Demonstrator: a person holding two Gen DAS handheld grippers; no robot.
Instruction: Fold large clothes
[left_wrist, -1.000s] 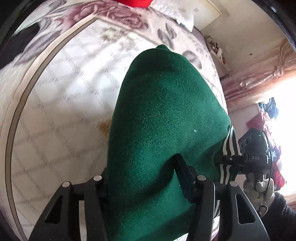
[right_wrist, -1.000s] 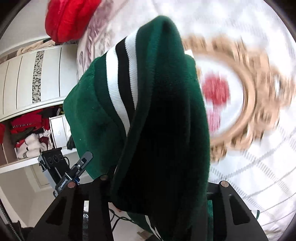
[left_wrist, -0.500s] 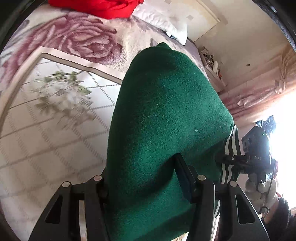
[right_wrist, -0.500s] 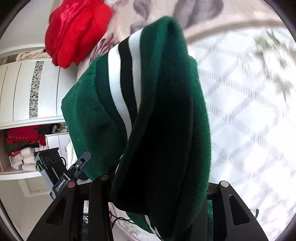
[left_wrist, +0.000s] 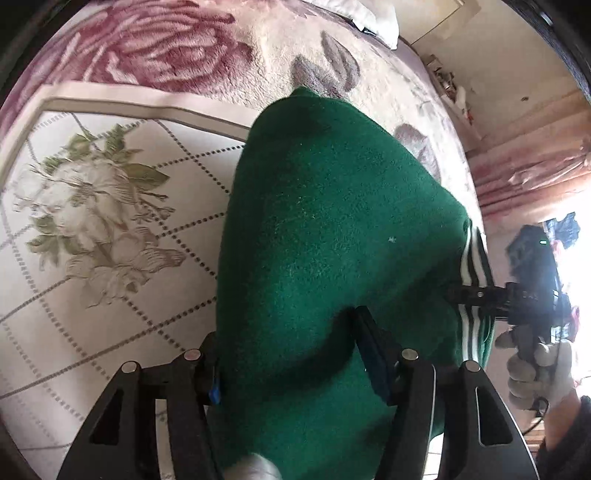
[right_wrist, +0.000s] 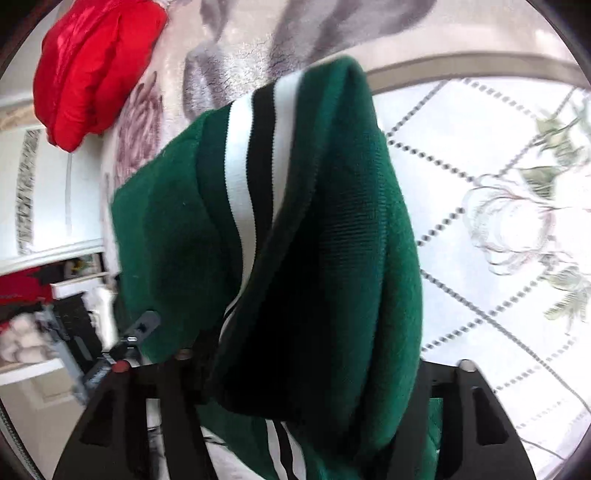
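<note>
- The bed cover fills the left half of the left wrist view, cream with dotted diamond lines and a pale flower print; along the top of the frame lies a plush blanket with big purple-pink roses.
- The green garment is the next largest thing. It hangs in the middle of both views, above the cover, bunched into a thick fold. Its ribbed band with white and black stripes runs down the centre of the right wrist view.
- A red padded item lies in the upper left of the right wrist view, on the plush blanket.
- The left gripper sits at the bottom centre; its jaws are partly closed on a thick bunch of the green cloth.
- The right gripper at the bottom of its own view has the striped hem draped over the jaws (the fingertips are hidden under the cloth), so how far they stand open I cannot tell.
- A gloved hand at the lower right of the left wrist view holds the handle of the other tool.
</note>
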